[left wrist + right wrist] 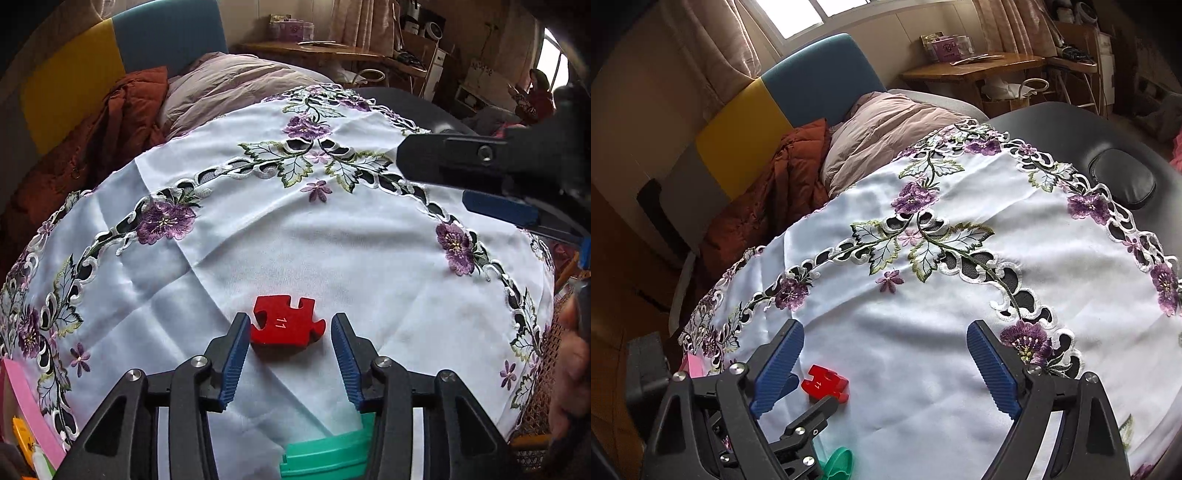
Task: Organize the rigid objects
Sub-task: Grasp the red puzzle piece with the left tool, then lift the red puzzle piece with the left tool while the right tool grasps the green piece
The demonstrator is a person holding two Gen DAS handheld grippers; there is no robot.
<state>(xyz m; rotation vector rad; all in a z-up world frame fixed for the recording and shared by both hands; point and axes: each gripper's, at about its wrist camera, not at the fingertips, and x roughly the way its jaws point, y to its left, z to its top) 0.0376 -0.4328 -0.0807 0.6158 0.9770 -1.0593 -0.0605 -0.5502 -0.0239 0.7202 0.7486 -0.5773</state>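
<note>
A red puzzle piece [286, 322] marked 11 lies flat on the white embroidered cloth [295, 240]. My left gripper [290, 326] stands open around it, pointing steeply down. Its left pad [236, 350] is at the piece's edge, while the right pad [345, 354] is a small gap away. My right gripper [884, 328] is open and empty, hovering over the bare cloth [905, 350]. The red piece [823, 384] shows low on the left in the right wrist view, beside one black finger [812, 413] of the left gripper. The right gripper [436, 181] also reaches in from the upper right of the left wrist view.
A green plastic container [325, 458] sits just under the left gripper, near the cloth's front edge. A pink item [22, 398] lies at the left edge. The black padded table [1071, 122] extends past the cloth. Bedding and a chair lie beyond. A hand [569, 369] is at the right.
</note>
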